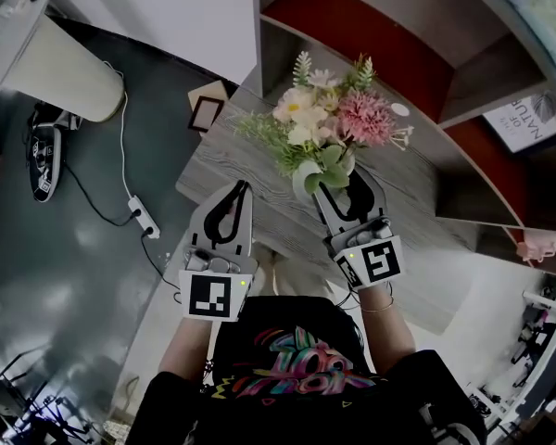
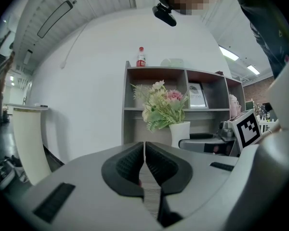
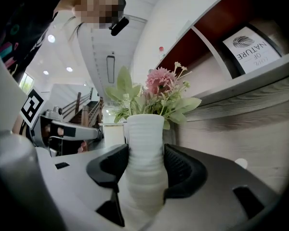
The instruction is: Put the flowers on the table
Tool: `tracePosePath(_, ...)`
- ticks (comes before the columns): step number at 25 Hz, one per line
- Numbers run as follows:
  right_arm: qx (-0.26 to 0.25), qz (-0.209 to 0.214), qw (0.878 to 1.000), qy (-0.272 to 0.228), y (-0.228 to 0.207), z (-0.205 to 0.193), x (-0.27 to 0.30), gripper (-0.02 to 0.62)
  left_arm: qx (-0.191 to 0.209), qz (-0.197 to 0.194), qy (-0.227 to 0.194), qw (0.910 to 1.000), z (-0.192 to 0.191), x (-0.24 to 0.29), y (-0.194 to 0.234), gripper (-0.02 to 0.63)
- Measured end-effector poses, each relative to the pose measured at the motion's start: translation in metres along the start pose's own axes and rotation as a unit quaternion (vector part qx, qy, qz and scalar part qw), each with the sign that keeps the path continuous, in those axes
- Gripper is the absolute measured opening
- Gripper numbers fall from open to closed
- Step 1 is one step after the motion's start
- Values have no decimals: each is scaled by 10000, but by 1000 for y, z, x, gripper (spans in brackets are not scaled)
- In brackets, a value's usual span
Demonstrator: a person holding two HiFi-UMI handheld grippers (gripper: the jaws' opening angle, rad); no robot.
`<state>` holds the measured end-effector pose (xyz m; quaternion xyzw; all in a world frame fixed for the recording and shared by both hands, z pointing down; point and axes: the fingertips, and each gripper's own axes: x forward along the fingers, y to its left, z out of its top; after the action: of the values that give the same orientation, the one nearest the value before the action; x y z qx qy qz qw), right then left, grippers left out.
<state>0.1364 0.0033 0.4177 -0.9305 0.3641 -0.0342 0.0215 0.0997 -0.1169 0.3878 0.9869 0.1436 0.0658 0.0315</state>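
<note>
While the right gripper (image 1: 341, 193) clamps a white ribbed vase (image 3: 144, 162) of pink and cream flowers (image 1: 326, 123) over the grey wooden table (image 1: 227, 170), the left gripper (image 1: 236, 195) hangs beside it, jaws together and empty. Open shelves (image 1: 371, 26) stand just behind, holding a framed print (image 1: 528, 120).

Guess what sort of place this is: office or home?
Probably an office lounge or showroom: a grey open shelf unit with red back panels holding a framed print, ceiling strip lights, and a white ribbed vase of flowers as decor.
</note>
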Motion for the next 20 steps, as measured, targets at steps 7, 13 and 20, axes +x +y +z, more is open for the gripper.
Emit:
tracePosePath(7, -36, -13, 10000, 10, -11, -30, 16, 249, -40, 130, 122, 9998, -22, 8, 3, 32)
tracePosePath(13, -109, 55, 9999, 39, -20, -53, 23, 249, -25, 168, 281, 9995, -45, 17, -5, 32)
tracePosePath(20, -19, 43, 10000, 69, -21, -74, 24, 249, -175, 287, 334, 9989, -58, 20, -10, 32)
